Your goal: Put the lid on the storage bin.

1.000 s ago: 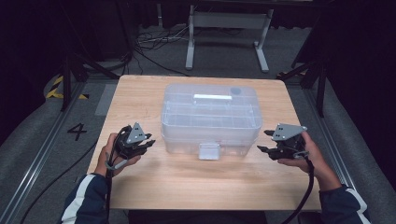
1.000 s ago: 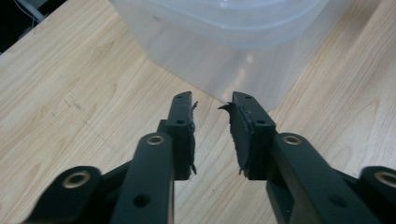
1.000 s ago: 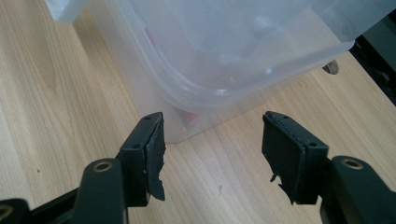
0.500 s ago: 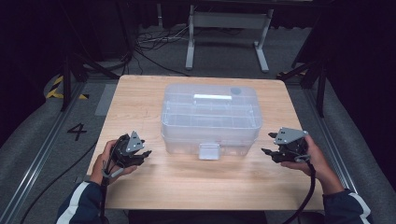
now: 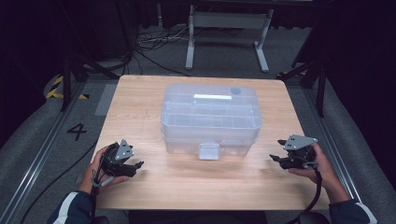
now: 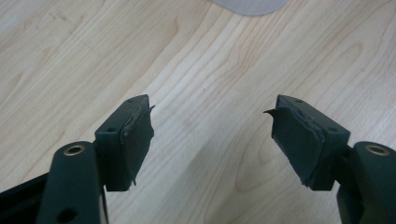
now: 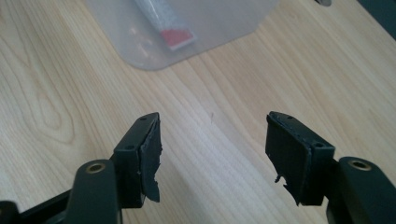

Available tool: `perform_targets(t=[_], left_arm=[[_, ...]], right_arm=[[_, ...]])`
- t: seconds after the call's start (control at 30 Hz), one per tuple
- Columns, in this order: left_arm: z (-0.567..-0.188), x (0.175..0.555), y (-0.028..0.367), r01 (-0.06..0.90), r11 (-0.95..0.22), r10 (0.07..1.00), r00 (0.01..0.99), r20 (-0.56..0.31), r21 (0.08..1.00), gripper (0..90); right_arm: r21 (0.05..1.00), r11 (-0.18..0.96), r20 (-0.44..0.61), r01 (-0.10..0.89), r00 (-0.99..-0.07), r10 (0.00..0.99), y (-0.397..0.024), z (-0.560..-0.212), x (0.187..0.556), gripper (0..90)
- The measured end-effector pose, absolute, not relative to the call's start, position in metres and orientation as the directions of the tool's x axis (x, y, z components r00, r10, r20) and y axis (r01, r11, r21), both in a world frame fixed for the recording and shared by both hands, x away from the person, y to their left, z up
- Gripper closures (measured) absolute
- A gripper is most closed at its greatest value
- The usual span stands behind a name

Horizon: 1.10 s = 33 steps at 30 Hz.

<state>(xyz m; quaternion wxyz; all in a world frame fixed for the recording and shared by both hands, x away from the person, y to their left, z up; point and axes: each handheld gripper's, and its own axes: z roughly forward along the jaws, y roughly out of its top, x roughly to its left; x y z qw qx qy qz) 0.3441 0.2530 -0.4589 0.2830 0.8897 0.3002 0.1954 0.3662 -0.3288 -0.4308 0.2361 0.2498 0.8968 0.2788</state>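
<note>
Though translucent, the box (image 5: pixel 210 116) blurs its contents.

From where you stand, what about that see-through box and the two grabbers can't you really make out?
- Clear plastic box, high view: contents blurred by the frosted walls.
- Same box, right gripper view: cut off by the top edge; a red-tipped item inside is unidentifiable.
- Left gripper, left gripper view: box cut off by the top edge.

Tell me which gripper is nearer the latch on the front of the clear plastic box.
Right, though only slightly. The right gripper sits right of the latch; the left gripper sits to its left and lower, nearer the table's front edge. Both stand open and empty.
</note>
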Motion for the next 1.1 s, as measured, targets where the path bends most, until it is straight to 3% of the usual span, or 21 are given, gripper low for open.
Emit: perform_targets(t=[0.27,0.73,0.93,1.1], left_arm=[[-0.472,0.335,0.271,0.459,-0.643,0.670,0.724,0.162,0.613,23.9],[-0.490,0.329,0.307,0.541,-0.485,0.735,0.677,-0.015,0.687,20.3],[-0.491,0.328,0.307,0.566,-0.461,0.751,0.659,-0.038,0.683,18.4],[-0.491,0.327,0.306,0.568,-0.457,0.755,0.655,-0.039,0.684,18.3]], right_arm=[[0.625,0.695,-0.258,0.356,-0.746,0.613,-0.342,-0.449,0.362,34.7],[0.710,0.533,-0.102,0.460,-0.682,0.724,-0.373,-0.484,0.353,28.8],[0.732,0.426,0.014,0.531,-0.638,0.770,-0.385,-0.492,0.356,22.0],[0.731,0.433,0.013,0.527,-0.645,0.764,-0.384,-0.492,0.359,20.5]])
